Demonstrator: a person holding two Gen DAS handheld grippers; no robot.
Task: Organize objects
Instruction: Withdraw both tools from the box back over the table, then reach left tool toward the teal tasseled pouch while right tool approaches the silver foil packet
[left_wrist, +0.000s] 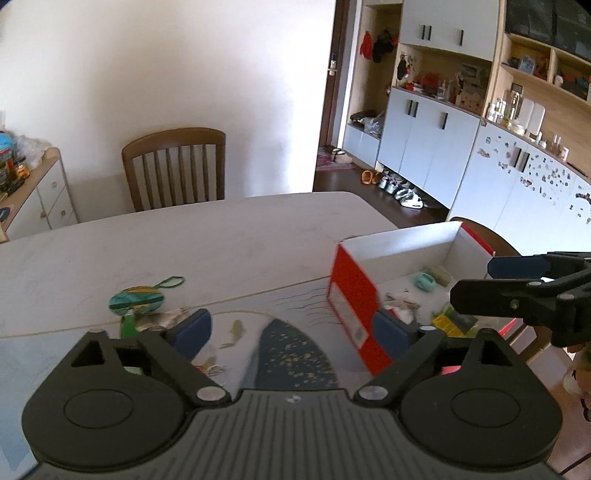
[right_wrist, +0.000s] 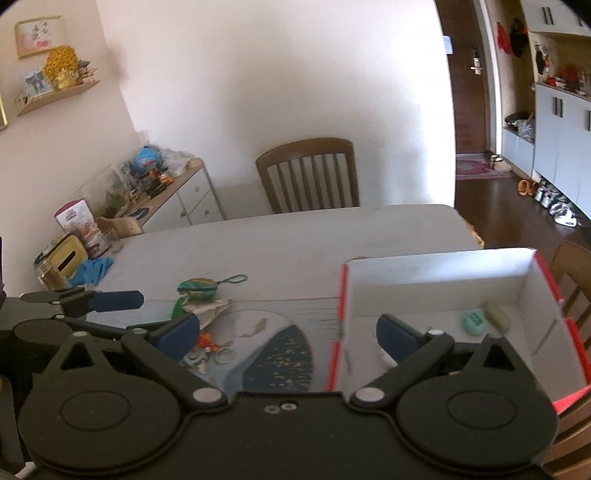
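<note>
Both the left gripper (left_wrist: 291, 328) and the right gripper (right_wrist: 288, 332) hold their fingers wide apart with nothing between them. The red shoebox (right_wrist: 535, 280) on the tabletop (left_wrist: 184, 236) already holds a mint case (right_wrist: 473, 322). This looks like the gap between placements. Next target, probably: the green coin pouch (left_wrist: 136, 300) left of the shoebox, needing a reach and closure.

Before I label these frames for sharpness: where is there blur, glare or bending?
Left wrist view: red box edge smeared, cabinet lines bow. Right wrist view: bright wall washes out, items in the box soft, chair fairly crisp, dark corners from the lens.
</note>
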